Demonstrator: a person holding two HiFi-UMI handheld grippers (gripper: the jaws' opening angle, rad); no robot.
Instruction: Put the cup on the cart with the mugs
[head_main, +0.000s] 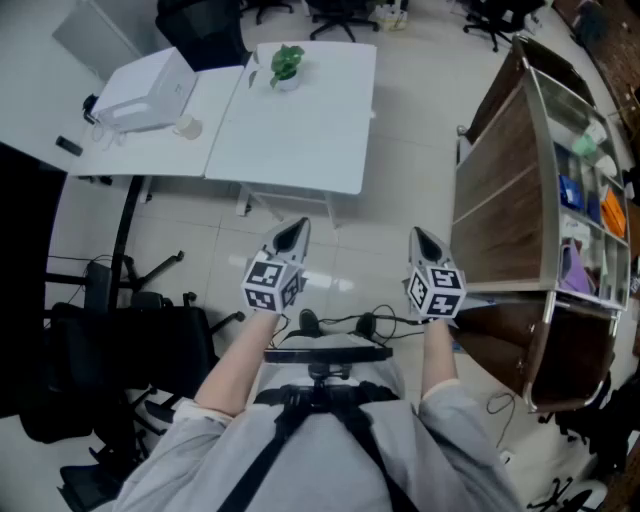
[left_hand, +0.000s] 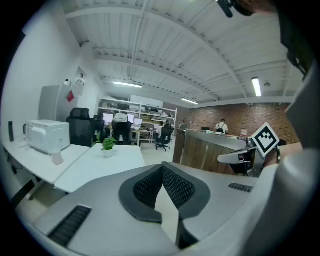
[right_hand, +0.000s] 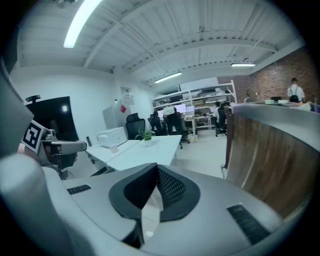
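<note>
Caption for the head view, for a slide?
Left gripper and right gripper, shut and empty, face a white table.

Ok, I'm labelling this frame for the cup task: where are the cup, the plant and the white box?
cup (head_main: 186, 127): head view, on its side wall.
plant (head_main: 287, 62): head view, on its leaves.
white box (head_main: 147, 88): head view, on its top face.
</note>
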